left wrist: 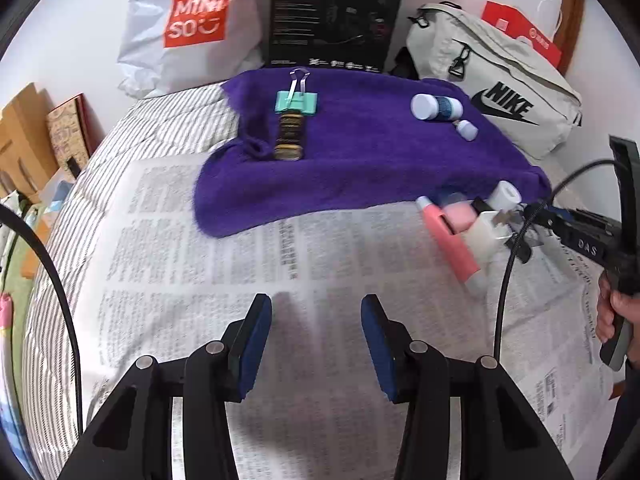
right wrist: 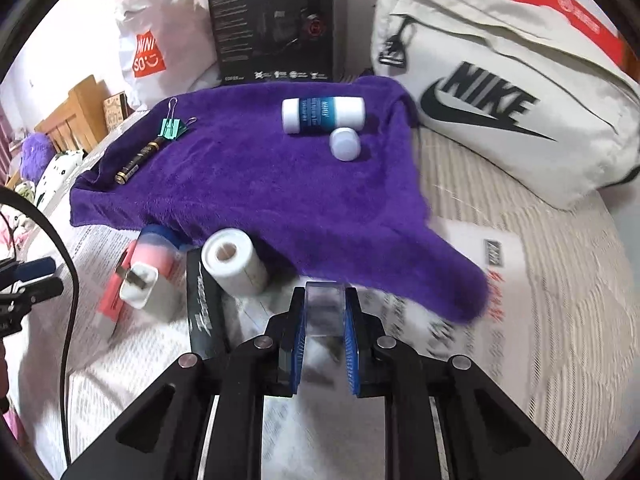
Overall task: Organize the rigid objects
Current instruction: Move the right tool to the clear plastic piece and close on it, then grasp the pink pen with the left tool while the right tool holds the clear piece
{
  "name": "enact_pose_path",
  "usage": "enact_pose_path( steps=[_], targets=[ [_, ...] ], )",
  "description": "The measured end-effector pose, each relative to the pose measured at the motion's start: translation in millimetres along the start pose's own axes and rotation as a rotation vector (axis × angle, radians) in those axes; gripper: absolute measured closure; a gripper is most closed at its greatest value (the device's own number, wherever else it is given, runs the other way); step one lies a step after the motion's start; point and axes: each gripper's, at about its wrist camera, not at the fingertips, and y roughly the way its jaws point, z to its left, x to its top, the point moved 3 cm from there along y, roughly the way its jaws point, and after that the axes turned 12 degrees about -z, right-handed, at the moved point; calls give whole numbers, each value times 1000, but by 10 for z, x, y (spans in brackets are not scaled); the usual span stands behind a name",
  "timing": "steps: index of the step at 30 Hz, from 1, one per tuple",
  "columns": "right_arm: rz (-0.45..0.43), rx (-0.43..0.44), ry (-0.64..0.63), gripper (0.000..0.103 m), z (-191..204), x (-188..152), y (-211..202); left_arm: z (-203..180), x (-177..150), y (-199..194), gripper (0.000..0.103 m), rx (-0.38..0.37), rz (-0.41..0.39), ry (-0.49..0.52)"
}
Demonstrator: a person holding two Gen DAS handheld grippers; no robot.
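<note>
A purple towel (left wrist: 360,160) (right wrist: 280,184) lies on the bed. On it lie a teal binder clip (left wrist: 297,102) (right wrist: 173,128), a dark battery (left wrist: 289,140) (right wrist: 138,162), a blue-and-white bottle (left wrist: 436,107) (right wrist: 323,115) and a small white cap (left wrist: 467,129) (right wrist: 345,143). By its near edge lie a white tape roll (right wrist: 234,266), a white charger (right wrist: 148,288), a pink tube (left wrist: 450,244) and a black box (right wrist: 204,316). My left gripper (left wrist: 316,340) is open and empty above the newspaper. My right gripper (right wrist: 323,320) is shut on a clear plastic box (right wrist: 324,312).
Newspaper (left wrist: 248,264) covers the striped bedding. A white Nike bag (right wrist: 500,92) (left wrist: 492,80), a Miniso bag (left wrist: 188,20) and a black carton (left wrist: 336,12) stand behind the towel. The right gripper's body and cable (left wrist: 600,240) show at the right of the left wrist view.
</note>
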Motion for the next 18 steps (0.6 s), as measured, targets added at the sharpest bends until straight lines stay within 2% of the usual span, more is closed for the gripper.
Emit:
enact_pose_path(
  steps=[8,13,16,18],
  targets=[
    [2,-14,40,86,-218,-296,-410,-419,213,26,59,-74,-10,60],
    [-10,3,70,86,-225,-420,-459,-748,349,146,59,-136,4,91],
    [-11,13,61,86,-162,-470,-423,-862,381,254,58,-142,21,116],
    [-23,-4,39,86,-116,-479,-412,-879,380,338,59,-119,43,118]
  ],
)
